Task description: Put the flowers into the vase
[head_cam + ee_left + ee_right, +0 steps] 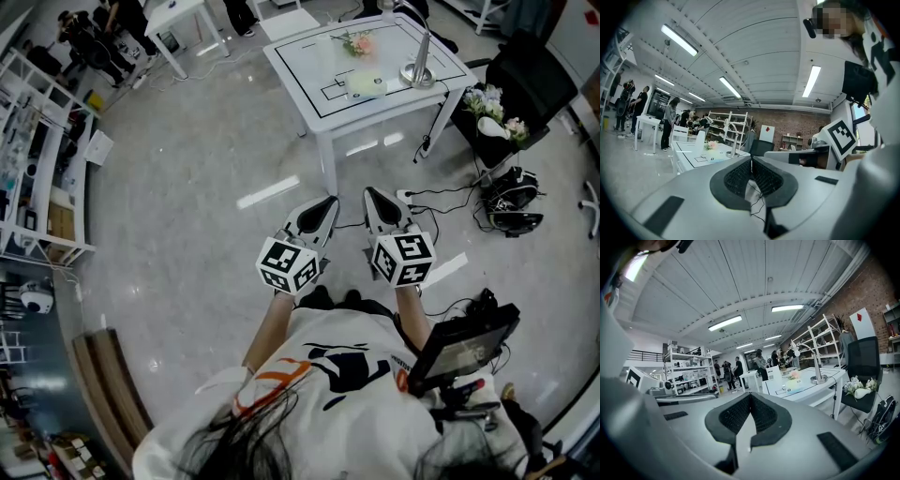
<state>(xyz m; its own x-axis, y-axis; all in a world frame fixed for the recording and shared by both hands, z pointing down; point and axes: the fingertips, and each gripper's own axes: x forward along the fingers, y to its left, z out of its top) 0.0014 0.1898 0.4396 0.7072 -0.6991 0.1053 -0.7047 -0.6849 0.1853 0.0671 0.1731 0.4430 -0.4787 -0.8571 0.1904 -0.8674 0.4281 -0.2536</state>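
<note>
Left hand-held gripper (pixel 328 202), right hand-held gripper (pixel 371 194): jaws together, empty. Flowers (pixel 356 42) lie across table (pixel 309 75), blooms rightward.

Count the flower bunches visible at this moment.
2. A pink bunch lies on the white table, toward its far edge; a pale bunch sits on the black chair to the table's right. Others could be hidden outside the views.

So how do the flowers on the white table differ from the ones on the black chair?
The table flowers lie on the white table; the chair flowers sit on the black chair beside it. The table flowers are a small pink sprig; the chair flowers are a fuller, mostly pale bunch. Both lie untouched.
</note>
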